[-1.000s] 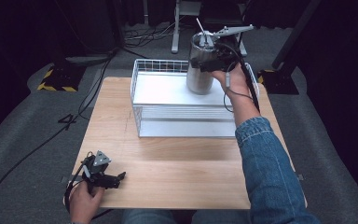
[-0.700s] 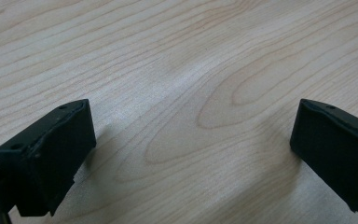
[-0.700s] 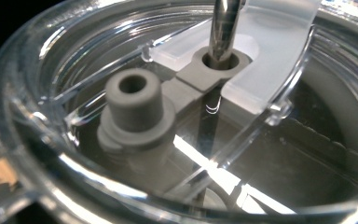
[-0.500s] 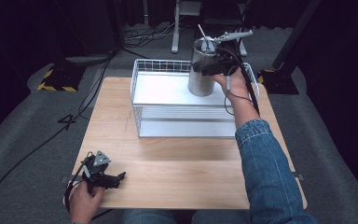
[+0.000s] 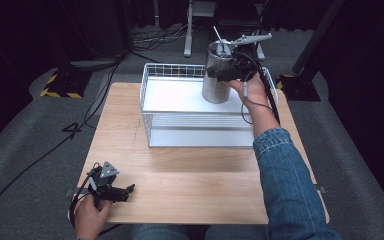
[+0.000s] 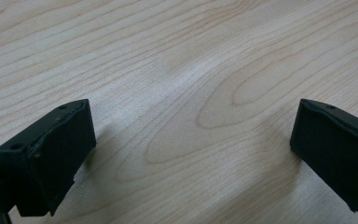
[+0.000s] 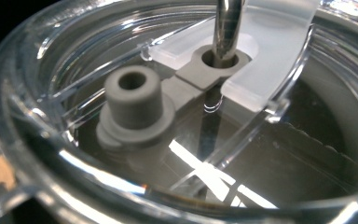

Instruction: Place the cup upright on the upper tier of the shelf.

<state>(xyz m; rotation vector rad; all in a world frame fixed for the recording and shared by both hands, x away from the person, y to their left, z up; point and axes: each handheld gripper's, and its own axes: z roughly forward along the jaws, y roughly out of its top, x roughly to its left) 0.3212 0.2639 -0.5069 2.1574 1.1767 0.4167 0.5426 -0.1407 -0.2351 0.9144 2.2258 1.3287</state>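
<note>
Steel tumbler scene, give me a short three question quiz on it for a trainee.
1. True or false: the steel tumbler stands in the white wire basket.
2. What passes through the hole in the clear lid? A) a metal straw B) a spoon C) a cable
3. How do the jaws of the left gripper stand, and over what surface?

Key: 1 true. 2 A, the metal straw. 3 open, apart over the bare wooden table.

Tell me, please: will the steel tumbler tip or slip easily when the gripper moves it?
The steel tumbler is tall and narrow, so probably tippy. Its smooth metal wall may slip. The straw sits loosely through the clear lid and could wobble.
</note>
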